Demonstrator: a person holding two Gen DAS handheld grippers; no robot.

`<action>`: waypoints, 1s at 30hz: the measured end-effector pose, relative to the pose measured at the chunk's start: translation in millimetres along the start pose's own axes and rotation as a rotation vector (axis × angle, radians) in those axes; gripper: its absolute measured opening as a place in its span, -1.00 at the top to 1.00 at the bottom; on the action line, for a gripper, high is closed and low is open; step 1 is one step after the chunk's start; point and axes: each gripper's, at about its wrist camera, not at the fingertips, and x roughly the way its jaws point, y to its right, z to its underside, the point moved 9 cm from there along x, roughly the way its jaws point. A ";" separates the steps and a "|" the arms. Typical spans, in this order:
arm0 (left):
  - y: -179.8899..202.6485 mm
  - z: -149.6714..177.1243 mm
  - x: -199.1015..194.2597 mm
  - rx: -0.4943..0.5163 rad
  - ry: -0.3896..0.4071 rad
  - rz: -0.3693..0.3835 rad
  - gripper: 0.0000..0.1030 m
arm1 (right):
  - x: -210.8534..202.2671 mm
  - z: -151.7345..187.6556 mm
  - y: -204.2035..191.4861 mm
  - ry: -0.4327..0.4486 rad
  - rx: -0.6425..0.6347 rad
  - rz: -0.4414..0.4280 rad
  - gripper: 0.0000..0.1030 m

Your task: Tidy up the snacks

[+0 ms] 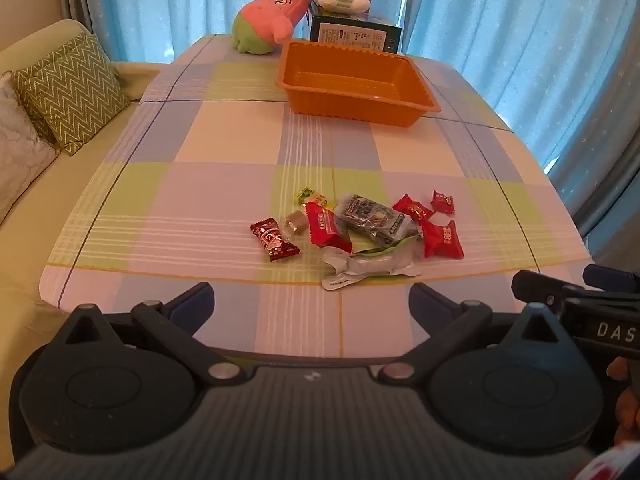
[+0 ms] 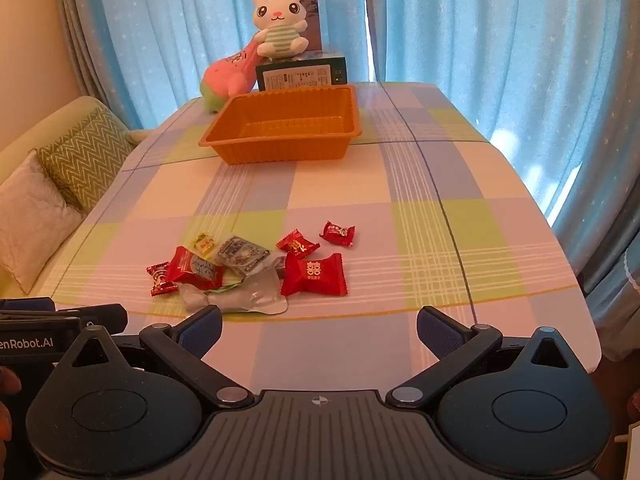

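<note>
Orange tray (image 2: 280,128) empty at surface far edge; snack pile (image 2: 248,268) near front edge, ahead-left of wide-open right tool (image 2: 319,330), left tool (image 1: 312,304) wide too.

Daylight, bright and soft, filtering through blue curtains (image 1: 500,40) behind the table (image 1: 224,184); strongest glow at the curtain gaps, upper centre and right. Overall warm orange-pink cast. Shadows faint and short; the orange tray (image 2: 280,148) throws only a thin one at its base. Mild sheen on the tablecloth's far end. Both views show heavy fisheye bending, with straight table edges bowing and dark corners. Wrapper print is soft and unreadable.
</note>
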 end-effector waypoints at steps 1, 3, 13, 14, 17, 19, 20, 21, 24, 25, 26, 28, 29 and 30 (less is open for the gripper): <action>0.7 0.1 -0.5 0.000 0.001 0.005 -0.99 | 0.1 -0.1 0.0 0.002 -0.002 0.001 -1.00; -7.6 -0.8 -2.2 -0.033 -0.001 0.018 -0.99 | 0.2 -0.1 0.8 0.003 0.000 0.000 -1.00; -5.1 -2.4 -0.4 -0.018 0.005 -0.003 -0.99 | -0.5 2.5 2.1 0.000 -0.010 0.012 -1.00; -4.9 -2.3 -0.7 -0.020 0.006 -0.002 -0.99 | 1.1 0.7 0.1 0.001 -0.010 0.013 -1.00; -5.0 -2.3 -1.1 -0.020 0.007 -0.002 -0.99 | 1.4 1.3 0.6 0.003 -0.013 0.014 -1.00; -4.8 -2.3 -1.1 -0.019 0.006 -0.002 -0.99 | 0.7 0.6 0.1 0.001 -0.013 0.012 -1.00; -5.0 -2.1 -0.9 -0.021 0.007 -0.002 -0.99 | 1.8 1.6 0.6 0.002 -0.013 0.013 -1.00; -5.0 -2.1 -1.0 -0.021 0.007 -0.001 -0.99 | 1.8 1.6 0.9 0.002 -0.014 0.013 -1.00; -4.8 -1.9 -0.7 -0.020 0.007 -0.002 -0.99 | 0.9 1.4 0.8 0.002 -0.013 0.011 -1.00; -4.6 -1.9 -0.8 -0.020 0.006 -0.002 -0.99 | 0.8 1.2 0.9 0.003 -0.013 0.012 -1.00; -4.1 -1.9 -1.0 -0.020 0.005 -0.001 -0.99 | 0.8 1.2 1.2 0.003 -0.014 0.014 -1.00; -3.1 -2.0 -1.1 -0.019 0.003 0.000 -0.99 | 1.3 1.5 1.3 0.003 -0.014 0.016 -1.00; -2.4 -2.2 -1.1 -0.017 0.003 -0.001 -0.99 | 1.5 1.8 0.9 0.003 -0.014 0.017 -1.00; -2.1 -2.1 -1.1 -0.017 0.003 0.000 -0.99 | 1.7 2.1 1.2 0.003 -0.013 0.017 -1.00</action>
